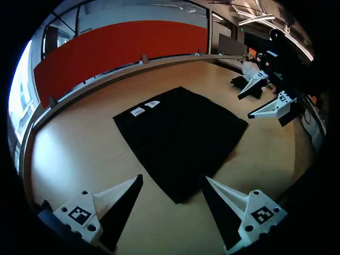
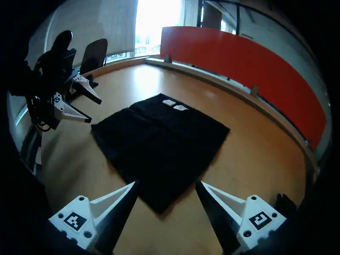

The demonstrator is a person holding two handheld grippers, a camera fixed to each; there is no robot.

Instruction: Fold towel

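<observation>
Wooden table (image 1: 76,148) holds a towel (image 1: 182,131) (black, flat) just ahead of left gripper (image 1: 171,177).

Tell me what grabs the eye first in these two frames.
A black towel lies spread on the pale wooden table, with two white tags near one edge. Behind the table runs a bright red panel. The left gripper and right gripper are open, each framing a towel corner.
</observation>
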